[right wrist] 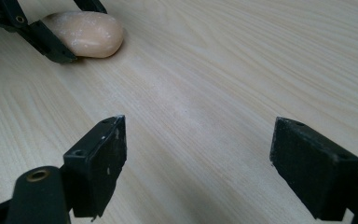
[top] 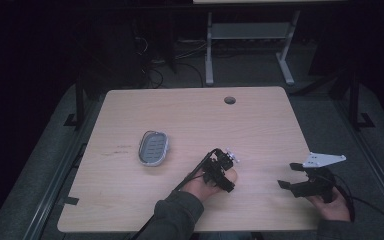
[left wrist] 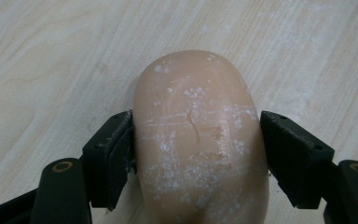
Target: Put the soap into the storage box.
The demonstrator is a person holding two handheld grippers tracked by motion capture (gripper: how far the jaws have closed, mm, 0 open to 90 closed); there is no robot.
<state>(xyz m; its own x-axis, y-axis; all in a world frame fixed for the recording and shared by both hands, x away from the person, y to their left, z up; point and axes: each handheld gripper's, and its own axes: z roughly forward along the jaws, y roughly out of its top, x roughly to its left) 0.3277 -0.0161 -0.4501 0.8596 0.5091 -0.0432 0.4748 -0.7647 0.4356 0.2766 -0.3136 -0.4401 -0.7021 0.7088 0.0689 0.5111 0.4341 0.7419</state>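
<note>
Bar of soap point(left wrist: 199, 140), peach-coloured and rounded, dusted with white scuffs, lies flat on the wooden table point(top: 260, 120) toward the near edge, a little right of centre. Its long axis runs straight away from the left gripper point(left wrist: 196, 154) along the line of the jaws, so the jaws take it across its short width. Left pad point(left wrist: 114, 156) sits against the soap's flank; right pad point(left wrist: 291, 156) is touching or a hair off, hard to say which. Judged closed on the bar or all but, with the bar resting on the wood, not lifted. In the high view the left gripper point(top: 223, 169) covers the soap from above, hand behind it. Right gripper point(top: 305, 181) stands well apart toward the right edge, jaws spread wide with nothing between them; its own view looks across bare wood to the soap point(right wrist: 86, 33) at upper left, the left gripper's black jaws around it. Left hand is plainly the nearer. One container: a grey oval soap dish point(top: 153, 148), ribbed inside and empty, lies to the left of the left gripper, well apart from the soap. The coming move likely turns on that leftward carry to the dish.
</note>
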